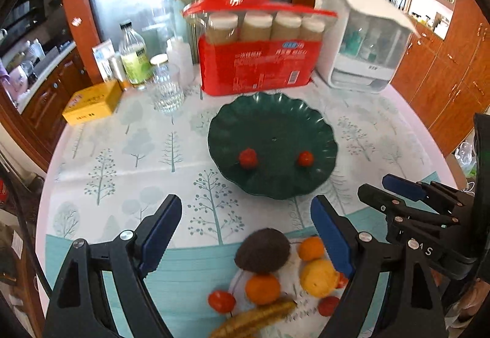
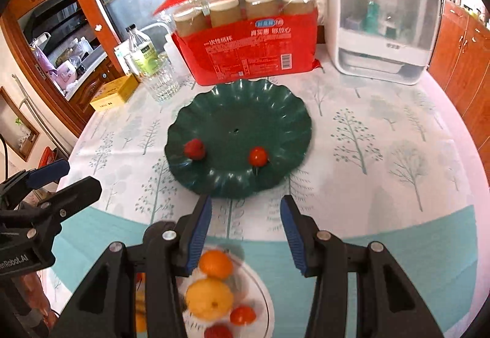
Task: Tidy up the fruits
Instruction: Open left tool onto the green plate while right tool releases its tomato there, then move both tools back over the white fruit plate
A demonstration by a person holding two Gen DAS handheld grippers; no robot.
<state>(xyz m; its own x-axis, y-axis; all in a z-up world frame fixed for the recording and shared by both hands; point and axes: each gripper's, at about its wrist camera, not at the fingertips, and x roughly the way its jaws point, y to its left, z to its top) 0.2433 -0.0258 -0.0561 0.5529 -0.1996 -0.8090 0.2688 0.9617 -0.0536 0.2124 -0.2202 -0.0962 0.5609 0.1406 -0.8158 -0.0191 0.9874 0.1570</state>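
Both claws hang above the near edge of the table w/ nothing in them. The left gripper [image 1: 246,234] has its jaws spread wide; the right gripper [image 2: 246,230] is only part open, pads clear of everything.

Key relation: the fruit still to sort sits on the clear plate [image 2: 260,286], below and just behind the fingertips of both claws, i.e. towards the person. The green plate [image 1: 272,123] lies ahead of both, beyond the tips, and already carries a strawberry [image 1: 248,158] and a cherry tomato [image 1: 305,159], well apart from each other.

From the left claw: the avocado [image 1: 262,250] is directly under the gap, slightly right of centre, closest of all. An orange [image 1: 262,289] sits just behind it, a lemon [image 1: 318,278] near the right finger, a small orange [image 1: 310,247] btw avocado and that finger. The banana [image 1: 257,318] lies furthest back, long axis running left-low to right-high, roughly across the jaws' closing line.

From the right claw: the small orange [image 2: 216,264] and lemon [image 2: 209,298] sit under the left finger, off-centre, so it would need to shift left and back.

Judgement: the left claw is better placed and wide enough for the avocado; next move prob. a drop back and down, then carry fwd to the green plate.
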